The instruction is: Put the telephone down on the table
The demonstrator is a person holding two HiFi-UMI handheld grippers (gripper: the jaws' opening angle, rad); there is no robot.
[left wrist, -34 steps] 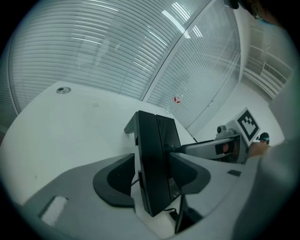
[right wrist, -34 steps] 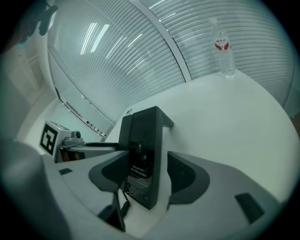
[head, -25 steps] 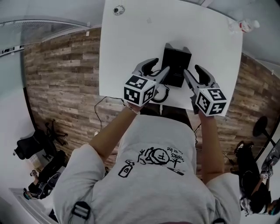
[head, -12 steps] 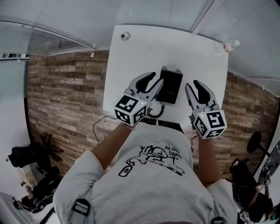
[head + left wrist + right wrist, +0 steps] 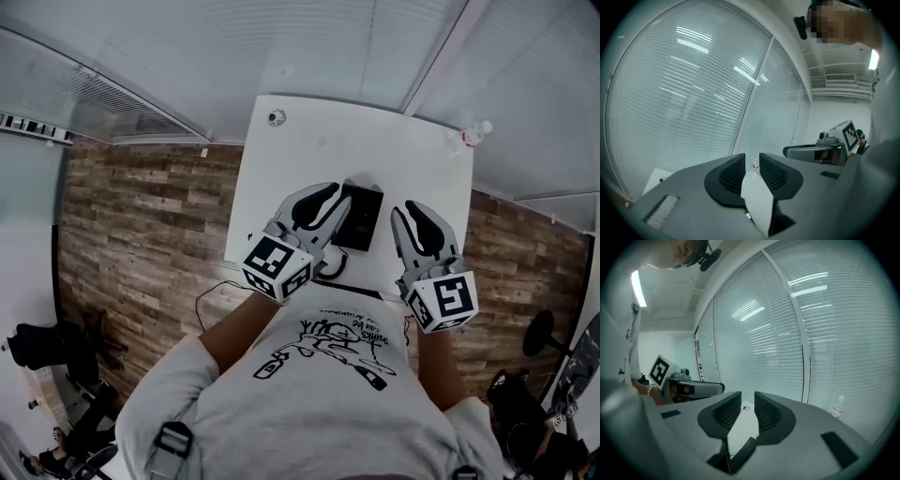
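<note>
The black telephone (image 5: pixel 361 216) lies on the white table (image 5: pixel 309 155), near its front edge. Both grippers hang in the air above the table, one at each side of the telephone. My left gripper (image 5: pixel 330 199) covers the telephone's left edge in the head view. My right gripper (image 5: pixel 413 214) is apart from it on the right. Each pair of jaws is closing, with a narrow gap and nothing held between them, as the left gripper view (image 5: pixel 751 163) and the right gripper view (image 5: pixel 747 406) show. The telephone's coiled cord (image 5: pixel 331 265) curls at the table's front edge.
A small clear bottle (image 5: pixel 473 133) stands at the table's far right corner. A small round object (image 5: pixel 276 117) lies at the far left corner. Windows with blinds (image 5: pixel 815 333) rise behind the table. Wood flooring (image 5: pixel 150 216) lies on both sides, with chairs and bags at the edges.
Both grippers have risen away from the telephone, which stays on the table. Their jaws, wide apart a second ago, have drawn nearly together. The head view has also pulled back.
</note>
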